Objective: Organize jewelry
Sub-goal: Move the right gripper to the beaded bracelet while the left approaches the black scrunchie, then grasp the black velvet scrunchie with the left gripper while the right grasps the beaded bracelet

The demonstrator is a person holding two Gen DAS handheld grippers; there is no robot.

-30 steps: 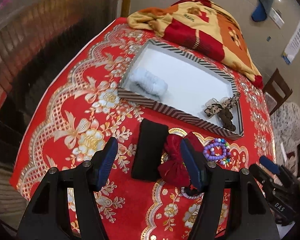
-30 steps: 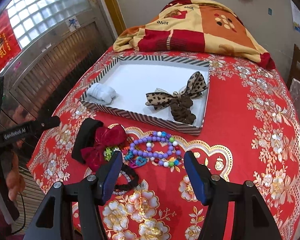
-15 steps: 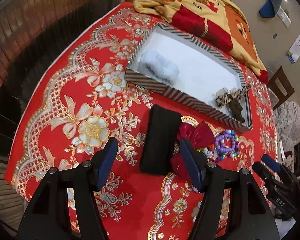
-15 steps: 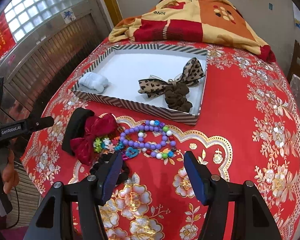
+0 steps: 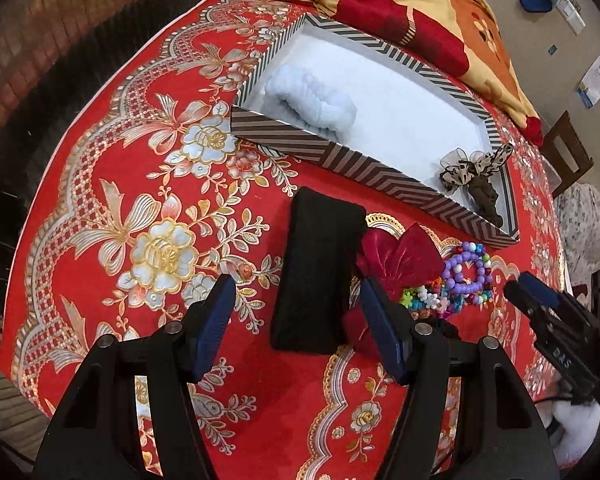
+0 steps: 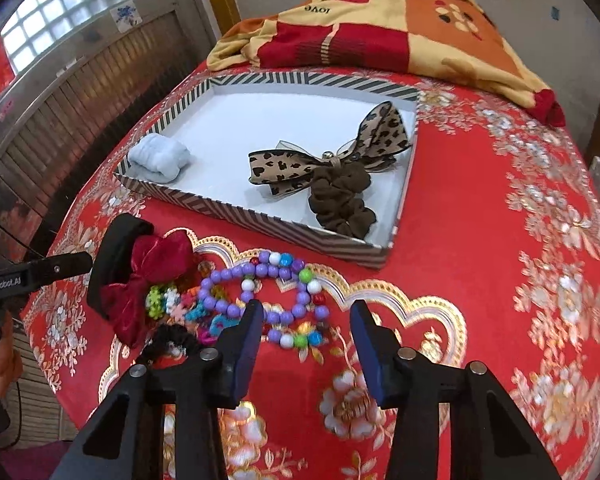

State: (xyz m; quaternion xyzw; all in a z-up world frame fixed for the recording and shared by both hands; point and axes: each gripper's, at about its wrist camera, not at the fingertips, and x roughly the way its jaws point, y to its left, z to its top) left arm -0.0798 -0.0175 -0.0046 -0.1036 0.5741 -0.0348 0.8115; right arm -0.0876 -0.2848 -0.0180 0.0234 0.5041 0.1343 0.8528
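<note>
purple bead bracelet (image 6: 260, 296) on near counter, just short of striped tray (image 6: 284, 232) | light, floppy, slippery, pinch a strand | right gripper (image 6: 302, 330) jaws closing, beads between, ungripped | left gripper (image 5: 296, 320) wide, empty

tray (image 6: 256, 216) behind bead bracelets (image 6: 268, 292), bow (image 6: 148, 280) left of them; scrunchie (image 6: 340, 200) in tray

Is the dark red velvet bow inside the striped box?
No, the red velvet bow lies on the tablecloth outside the striped box.
</note>
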